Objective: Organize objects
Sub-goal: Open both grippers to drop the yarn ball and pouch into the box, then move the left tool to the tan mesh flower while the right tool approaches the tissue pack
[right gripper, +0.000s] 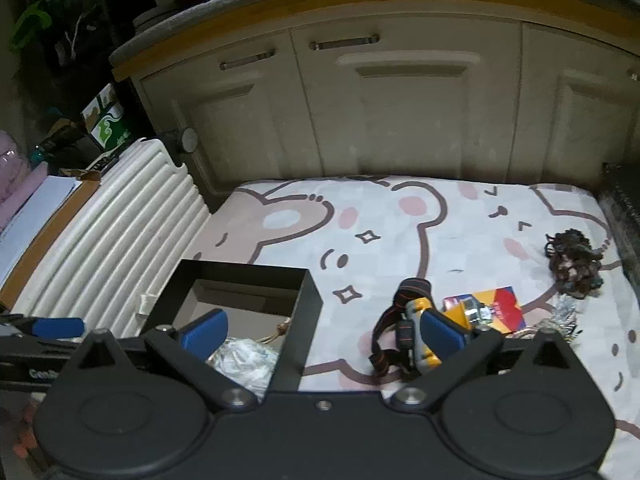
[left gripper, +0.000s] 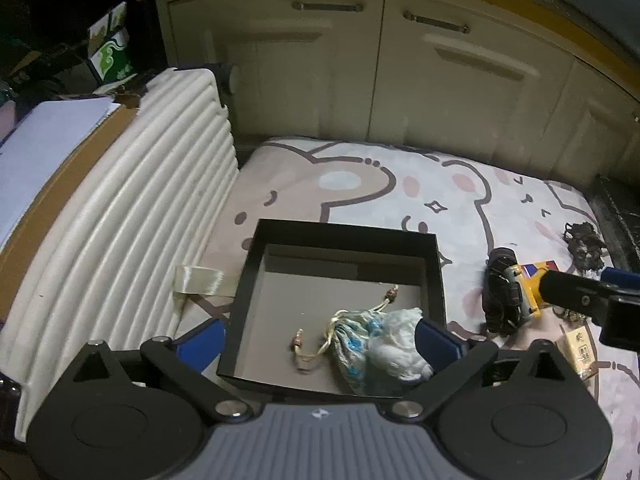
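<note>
Though both claws stand spread and empty, we see the black box (left gripper: 340, 236) at frame centre.
The left gripper (left gripper: 318, 342) partly hides its drawstring pouch (left gripper: 352, 340); the right gripper (right gripper: 324, 334) covers the headlamp (right gripper: 404, 320) lower right.

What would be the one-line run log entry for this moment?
left gripper: open, over box | right gripper: open, empty | in box: pouch, white bag | on mat: headlamp, card
</note>
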